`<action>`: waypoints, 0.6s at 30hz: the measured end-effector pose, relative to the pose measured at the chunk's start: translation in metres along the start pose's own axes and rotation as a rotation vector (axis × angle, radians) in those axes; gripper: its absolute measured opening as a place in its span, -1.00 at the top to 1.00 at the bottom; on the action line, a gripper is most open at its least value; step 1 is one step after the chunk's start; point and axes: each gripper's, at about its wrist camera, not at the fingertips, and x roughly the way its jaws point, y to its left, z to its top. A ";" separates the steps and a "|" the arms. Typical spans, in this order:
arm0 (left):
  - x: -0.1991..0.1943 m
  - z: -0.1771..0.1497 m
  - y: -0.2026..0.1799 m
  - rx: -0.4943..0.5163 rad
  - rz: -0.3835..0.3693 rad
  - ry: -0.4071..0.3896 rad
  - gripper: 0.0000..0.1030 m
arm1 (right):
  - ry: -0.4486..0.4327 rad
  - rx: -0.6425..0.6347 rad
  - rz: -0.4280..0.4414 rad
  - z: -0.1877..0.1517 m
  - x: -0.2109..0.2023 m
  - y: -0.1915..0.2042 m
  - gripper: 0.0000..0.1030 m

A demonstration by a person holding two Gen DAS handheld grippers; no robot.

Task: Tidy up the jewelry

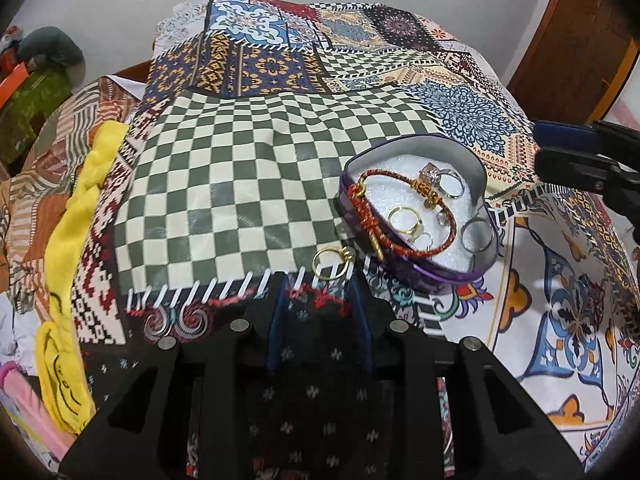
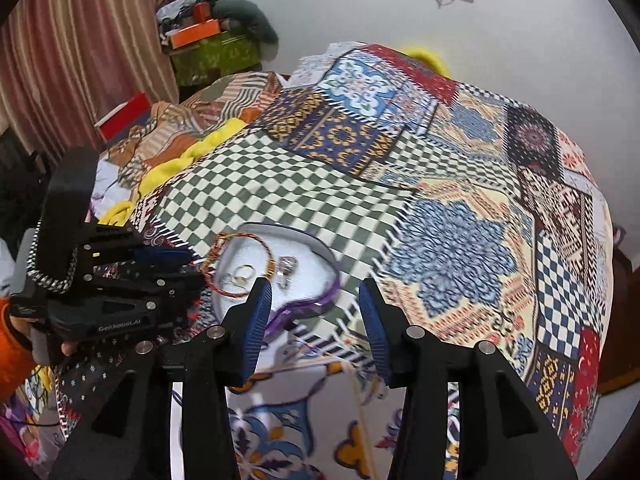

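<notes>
"GenrobotAI" on the left tongs [image 2: 176, 268], both left and right tongs [image 2: 316, 320] parted, empty, near jewelry box [image 1: 416, 276].

Jewelry in and beside a heart-shaped purple box, right of centre in the left wrist view.

The purple box [image 1: 420, 276] lies open and flat on the patterned cloth, lined with white foam. A red braided bracelet [image 1: 366, 216] with gold beads lies in a loop on the foam, its left side draped over the box's rim. Inside the loop rests a gold ring [image 1: 405, 221]; a jewelled silver ring [image 1: 440, 179] sits at the upper part of the foam, and a plain silver ring [image 1: 478, 234] at the lower right. A gold hoop [image 1: 331, 263] lies outside, just left of the box, on the checkered cloth.
</notes>
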 end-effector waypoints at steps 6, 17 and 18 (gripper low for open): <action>0.012 0.008 -0.005 0.017 -0.009 0.009 0.37 | -0.011 0.027 -0.030 -0.011 -0.007 -0.019 0.19; 0.016 0.008 -0.008 0.019 -0.005 -0.018 0.52 | -0.015 0.042 -0.046 -0.031 -0.023 -0.028 0.19; 0.014 0.007 -0.009 0.026 0.003 -0.016 0.53 | -0.017 0.046 -0.048 -0.034 -0.026 -0.028 0.19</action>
